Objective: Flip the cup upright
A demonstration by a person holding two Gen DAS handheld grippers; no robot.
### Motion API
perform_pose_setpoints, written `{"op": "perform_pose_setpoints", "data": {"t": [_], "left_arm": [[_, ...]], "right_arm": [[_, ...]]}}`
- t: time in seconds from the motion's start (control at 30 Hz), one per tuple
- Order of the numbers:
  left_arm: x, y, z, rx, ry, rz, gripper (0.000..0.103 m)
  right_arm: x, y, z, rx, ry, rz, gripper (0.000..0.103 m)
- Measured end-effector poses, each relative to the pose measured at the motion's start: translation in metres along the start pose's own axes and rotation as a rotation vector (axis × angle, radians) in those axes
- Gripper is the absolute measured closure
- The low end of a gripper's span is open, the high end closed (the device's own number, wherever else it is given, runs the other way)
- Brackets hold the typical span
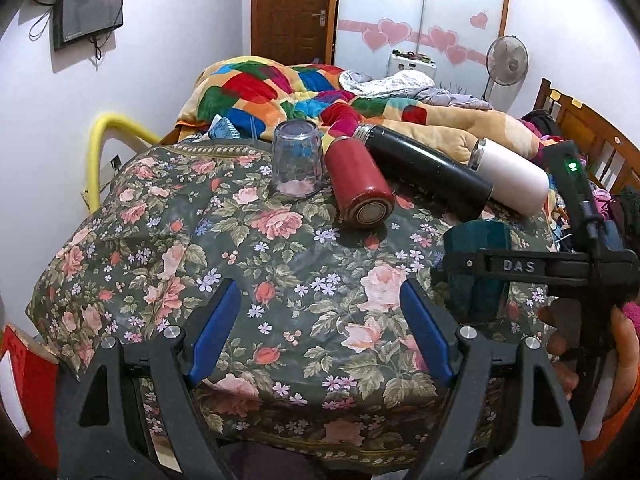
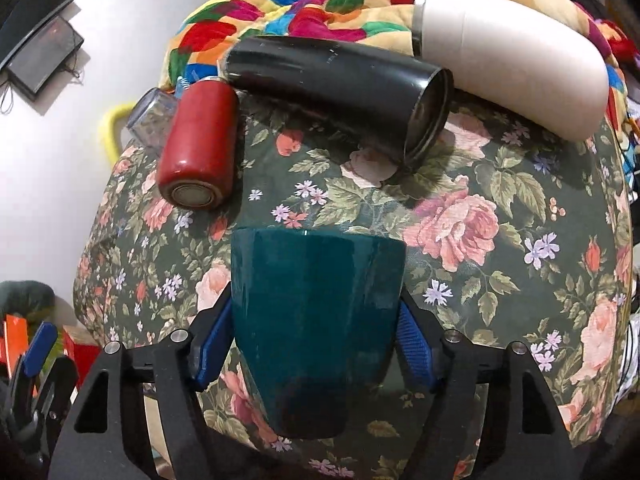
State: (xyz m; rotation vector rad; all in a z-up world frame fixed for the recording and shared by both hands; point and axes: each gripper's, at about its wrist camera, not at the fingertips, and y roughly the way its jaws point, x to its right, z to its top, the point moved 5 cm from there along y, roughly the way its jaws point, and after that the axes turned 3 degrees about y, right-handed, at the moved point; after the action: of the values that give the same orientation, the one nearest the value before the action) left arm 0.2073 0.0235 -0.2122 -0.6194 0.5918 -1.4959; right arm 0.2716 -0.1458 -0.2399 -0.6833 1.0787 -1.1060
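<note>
A dark teal cup (image 2: 316, 312) sits between the blue pads of my right gripper (image 2: 316, 344), which is shut on it. In the left wrist view the same teal cup (image 1: 476, 248) stands at the right of the floral cloth with my right gripper's black fingers (image 1: 516, 266) around its middle. I cannot tell whether its mouth faces up or down. My left gripper (image 1: 320, 332) is open and empty over the near part of the cloth.
A clear glass (image 1: 297, 160) stands upside down at the back. A red flask (image 1: 360, 182), a black flask (image 1: 424, 166) and a white flask (image 1: 512, 176) lie on their sides behind the cup. The table (image 1: 240, 240) has a floral cloth; a bed with a colourful blanket (image 1: 280, 92) lies beyond.
</note>
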Motion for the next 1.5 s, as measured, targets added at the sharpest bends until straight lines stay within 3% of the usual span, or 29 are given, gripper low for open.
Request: {"op": "perform_pose_setpoints", "data": {"t": [0.37, 0.87, 1.2, 1.37, 1.5], "left_arm": [[0.0, 0.0, 0.002, -0.001, -0.011, 0.008, 0.022], [-0.003, -0.002, 0.001, -0.009, -0.026, 0.01, 0.022], [0.003, -0.023, 0.005, 0.022, -0.02, 0.003, 0.022], [0.01, -0.046, 0.011, 0.065, -0.023, -0.018, 0.022], [0.019, -0.071, 0.02, 0.122, -0.008, -0.026, 0.022]], "right_arm": [[-0.025, -0.036, 0.002, 0.17, -0.179, -0.108, 0.034], [-0.03, -0.023, -0.018, 0.158, -0.267, -0.176, 0.033], [-0.029, -0.032, -0.033, 0.107, -0.26, -0.149, 0.03], [-0.03, -0.06, -0.044, 0.142, -0.266, -0.127, 0.03], [-0.033, -0.109, -0.048, 0.251, -0.272, -0.104, 0.03]]}}
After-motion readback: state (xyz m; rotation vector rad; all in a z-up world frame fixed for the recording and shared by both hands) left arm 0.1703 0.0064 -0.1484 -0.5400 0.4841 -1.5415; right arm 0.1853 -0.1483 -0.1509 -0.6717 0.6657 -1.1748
